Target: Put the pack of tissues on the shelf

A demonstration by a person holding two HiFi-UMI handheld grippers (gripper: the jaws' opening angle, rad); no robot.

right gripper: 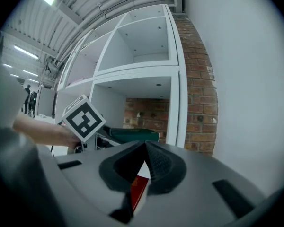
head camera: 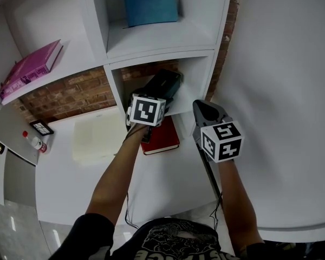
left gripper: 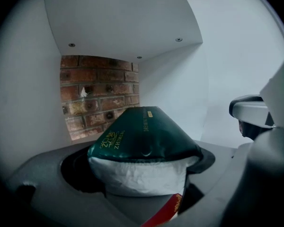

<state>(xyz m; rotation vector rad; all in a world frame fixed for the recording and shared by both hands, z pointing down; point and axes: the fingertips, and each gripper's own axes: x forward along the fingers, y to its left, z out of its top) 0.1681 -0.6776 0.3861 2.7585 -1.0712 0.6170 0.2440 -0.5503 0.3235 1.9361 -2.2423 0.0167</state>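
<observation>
The pack of tissues (head camera: 170, 79), dark green with a white end (left gripper: 142, 141), lies tilted at the mouth of the lower shelf compartment (head camera: 197, 72), reaching in toward its brick back. My left gripper (head camera: 157, 96) is around its near end, jaws spread wide; a dark gap shows beside the pack on the left, so the pads look off it. My right gripper (head camera: 203, 108) hovers to the right of the shelf post, shut and empty, its tips meeting in a point (right gripper: 145, 148). From the right gripper view the pack (right gripper: 132, 135) shows beyond the left gripper's marker cube (right gripper: 84, 117).
A red book (head camera: 161, 137) lies on the white table under the left gripper. A cream pad (head camera: 97, 137) lies to its left, a small bottle (head camera: 35, 141) further left. A blue box (head camera: 150, 1) fills the compartment above; a pink book (head camera: 30, 69) lies on the left shelf.
</observation>
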